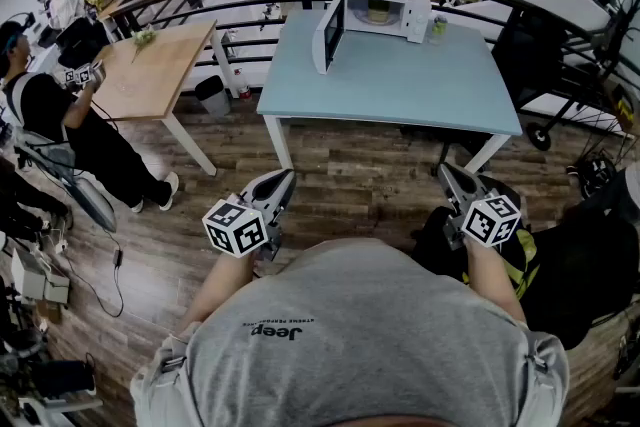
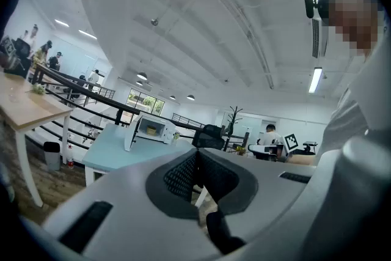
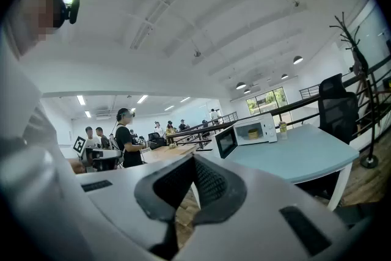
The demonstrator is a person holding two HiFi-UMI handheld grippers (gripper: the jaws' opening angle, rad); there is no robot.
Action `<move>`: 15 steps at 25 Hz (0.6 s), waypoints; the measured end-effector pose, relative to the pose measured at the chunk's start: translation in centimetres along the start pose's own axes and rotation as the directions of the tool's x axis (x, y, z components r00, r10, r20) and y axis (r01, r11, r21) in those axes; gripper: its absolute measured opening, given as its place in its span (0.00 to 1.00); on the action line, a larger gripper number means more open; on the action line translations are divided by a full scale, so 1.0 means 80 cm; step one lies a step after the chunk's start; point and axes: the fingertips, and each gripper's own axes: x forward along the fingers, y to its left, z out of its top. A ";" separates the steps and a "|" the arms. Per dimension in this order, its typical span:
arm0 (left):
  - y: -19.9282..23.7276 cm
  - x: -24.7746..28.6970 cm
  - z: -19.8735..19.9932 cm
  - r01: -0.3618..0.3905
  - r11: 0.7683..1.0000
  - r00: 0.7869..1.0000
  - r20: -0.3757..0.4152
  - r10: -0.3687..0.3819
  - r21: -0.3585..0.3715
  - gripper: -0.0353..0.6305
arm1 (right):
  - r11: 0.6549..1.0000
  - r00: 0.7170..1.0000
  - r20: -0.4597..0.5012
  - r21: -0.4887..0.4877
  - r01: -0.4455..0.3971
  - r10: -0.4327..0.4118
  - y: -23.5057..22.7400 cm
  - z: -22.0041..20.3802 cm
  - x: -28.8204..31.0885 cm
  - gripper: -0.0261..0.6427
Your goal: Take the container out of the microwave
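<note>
While door [image 1: 329, 33] open, bottle [image 1: 438, 27] beside microwave [image 1: 392, 10] on table [image 1: 400, 85]

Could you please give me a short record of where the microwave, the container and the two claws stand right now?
Microwave: white box-shaped microwave oven at the far side of the pale blue table, door swung open
Container: small yellowish container inside the oven, untouched
Claws: left claw and right claw both shut, empty, held by the person's body, short of the table
</note>
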 end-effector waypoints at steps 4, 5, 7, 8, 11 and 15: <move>-0.012 0.013 0.001 0.000 1.000 1.000 0.001 0.000 0.003 0.08 | 1.000 1.000 0.000 0.002 -0.011 0.011 -0.013 0.005 -0.006 0.06; -0.015 0.016 0.001 -0.001 1.000 1.000 0.000 0.001 0.004 0.08 | 1.000 1.000 0.000 0.001 -0.015 0.015 -0.017 0.006 -0.008 0.06; -0.022 0.025 0.001 -0.002 1.000 1.000 -0.001 0.002 0.007 0.08 | 1.000 1.000 0.000 -0.001 -0.024 0.024 -0.023 0.008 -0.010 0.06; -0.025 0.029 0.001 -0.003 1.000 1.000 -0.003 0.003 0.008 0.08 | 1.000 1.000 -0.001 -0.002 -0.029 0.029 -0.027 0.009 -0.011 0.06; -0.034 0.044 0.001 -0.006 1.000 1.000 -0.006 0.006 0.015 0.08 | 0.999 0.999 -0.003 0.002 -0.045 0.045 -0.038 0.011 -0.013 0.06; -0.048 0.065 0.001 -0.009 1.000 1.000 -0.012 0.009 0.018 0.08 | 0.998 0.998 -0.001 0.023 -0.058 0.058 -0.056 0.015 -0.020 0.06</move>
